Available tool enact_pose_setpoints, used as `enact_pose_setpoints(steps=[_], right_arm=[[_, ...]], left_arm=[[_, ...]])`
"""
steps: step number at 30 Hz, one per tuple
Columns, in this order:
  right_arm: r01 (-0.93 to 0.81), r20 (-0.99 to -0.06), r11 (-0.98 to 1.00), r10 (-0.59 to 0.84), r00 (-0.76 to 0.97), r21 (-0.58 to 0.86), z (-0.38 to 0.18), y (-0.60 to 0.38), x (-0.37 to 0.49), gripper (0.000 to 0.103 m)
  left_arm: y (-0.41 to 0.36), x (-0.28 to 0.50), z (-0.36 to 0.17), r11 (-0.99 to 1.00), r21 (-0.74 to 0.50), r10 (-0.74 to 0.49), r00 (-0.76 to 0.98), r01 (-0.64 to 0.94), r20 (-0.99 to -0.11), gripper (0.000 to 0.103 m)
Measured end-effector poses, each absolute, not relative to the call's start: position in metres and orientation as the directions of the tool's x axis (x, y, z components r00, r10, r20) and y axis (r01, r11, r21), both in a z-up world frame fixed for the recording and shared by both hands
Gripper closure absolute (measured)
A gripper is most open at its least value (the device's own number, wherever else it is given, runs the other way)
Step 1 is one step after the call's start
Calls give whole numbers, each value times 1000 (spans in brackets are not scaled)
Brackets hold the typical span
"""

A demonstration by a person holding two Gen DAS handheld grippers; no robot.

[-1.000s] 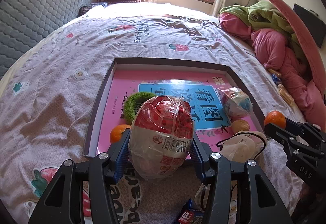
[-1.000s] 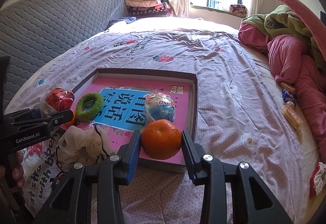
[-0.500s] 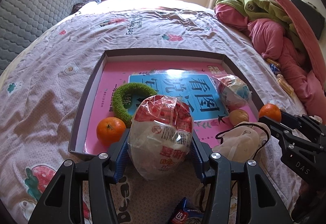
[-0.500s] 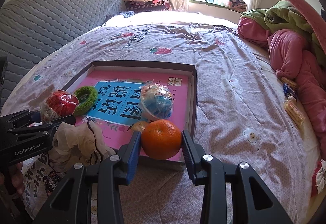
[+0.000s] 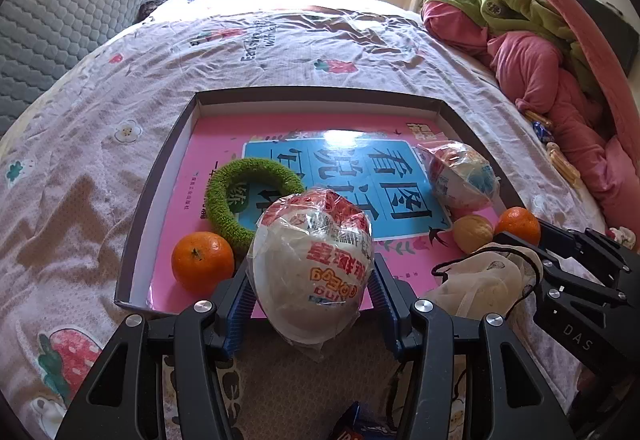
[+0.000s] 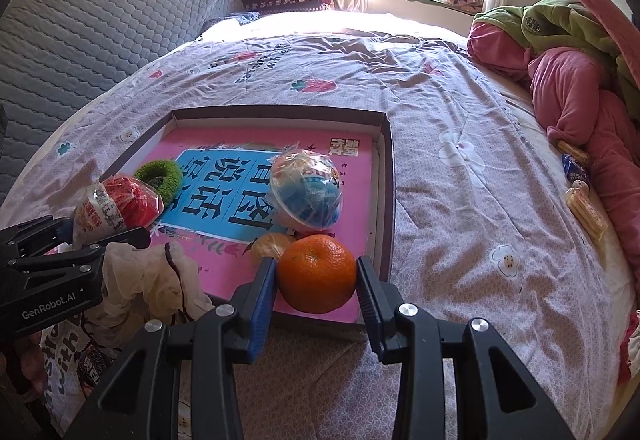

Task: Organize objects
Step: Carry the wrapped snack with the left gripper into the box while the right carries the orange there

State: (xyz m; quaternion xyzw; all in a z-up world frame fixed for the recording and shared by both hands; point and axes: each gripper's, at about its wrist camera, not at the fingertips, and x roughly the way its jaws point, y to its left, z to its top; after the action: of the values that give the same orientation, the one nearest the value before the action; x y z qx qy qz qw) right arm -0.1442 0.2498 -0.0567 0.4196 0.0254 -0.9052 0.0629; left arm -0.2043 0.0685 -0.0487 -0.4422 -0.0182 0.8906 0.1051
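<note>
Left claw is clamping a wrapped red-and-white ball across its widest part, blue pads pressing in on both flanks; the slack plastic at the bottom is hanging free below the jaws. It is hovering over the near rim of the tray, probably so the ball can be set down inside rather than dropped.

Right claw is pinching an orange at its middle, pads squarely opposed, a grip that is keeping the round fruit from rolling out. It is sitting just above the tray's near right corner, where the floor looks bare.

Outward, inside the tray: a second orange in the near left corner, a green fuzzy ring just behind it, a blue wrapped ball toward the right side, a small yellowish fruit just in front of it. These are lying spread apart, not piled.

A crumpled white bag is lying on the bed between the two claws, outside the tray. Judging by this, sorting is partway along.
</note>
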Motion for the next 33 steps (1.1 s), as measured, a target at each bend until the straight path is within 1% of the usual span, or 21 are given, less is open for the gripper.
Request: enact_pose_setpoints(steps=[33], right_arm=[[124,-755,-992,-76,-651,-7,-76,237,-169,63]], left_arm=[[79,-214,-58,-975,-144,216,-578,-168,-787,48]])
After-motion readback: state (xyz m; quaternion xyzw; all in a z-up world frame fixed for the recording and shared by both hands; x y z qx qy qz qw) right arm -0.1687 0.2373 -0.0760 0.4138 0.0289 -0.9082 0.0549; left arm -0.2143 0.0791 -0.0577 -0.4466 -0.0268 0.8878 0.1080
